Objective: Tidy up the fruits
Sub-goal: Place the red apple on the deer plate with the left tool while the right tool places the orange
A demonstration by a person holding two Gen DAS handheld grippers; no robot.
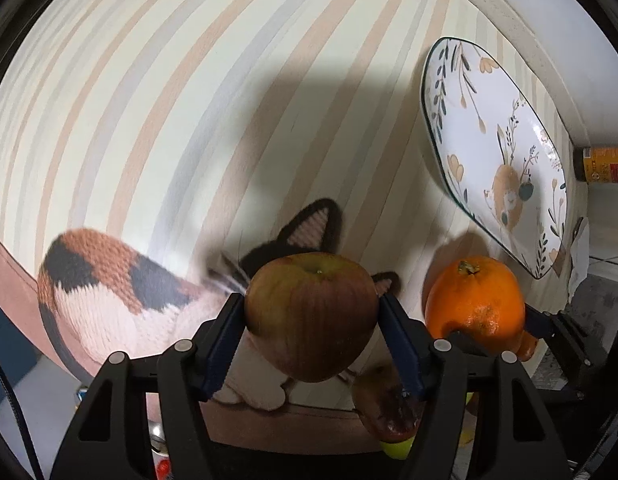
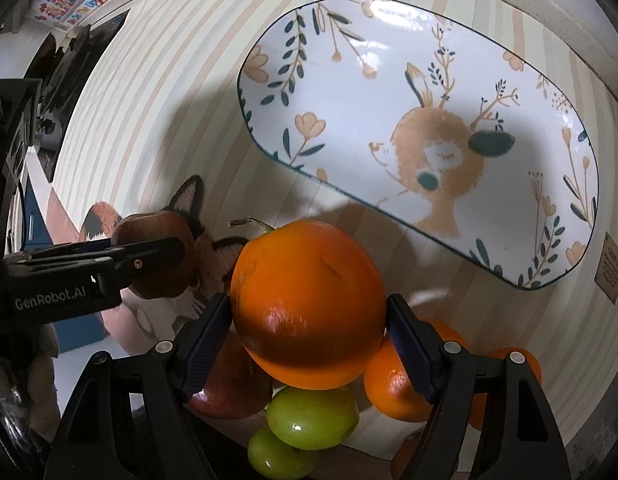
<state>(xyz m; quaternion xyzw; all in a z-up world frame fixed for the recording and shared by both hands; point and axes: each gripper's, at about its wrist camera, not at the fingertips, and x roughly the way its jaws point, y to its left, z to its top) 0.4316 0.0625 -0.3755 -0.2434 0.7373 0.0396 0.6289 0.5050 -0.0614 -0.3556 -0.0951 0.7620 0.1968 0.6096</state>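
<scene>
A home dining spot: striped tablecloth (image 1: 149, 100) with a knitted cat picture (image 1: 109, 300), and a deer-painted plate (image 2: 429, 140).

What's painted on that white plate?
The plate shows a tan deer, orange flowers and dark teal leaves, with a dark rim; clearest from the right wrist.

The plate (image 2: 389, 40) is white with a thin dark-teal rim, painted with a tan deer, peach flowers and dark teal leaves, and the tablecloth (image 1: 149, 100) under it is cream with beige, peach and grey stripes. Beside the plate an apple (image 1: 311, 320) is dull red streaked with olive green, an orange (image 2: 309, 304) is bright glossy orange, and below that lie two yellow-green fruits (image 2: 311, 422). Further from the plate, a knitted cat figure (image 1: 109, 292) shows rust, black and pale pink patches.
</scene>
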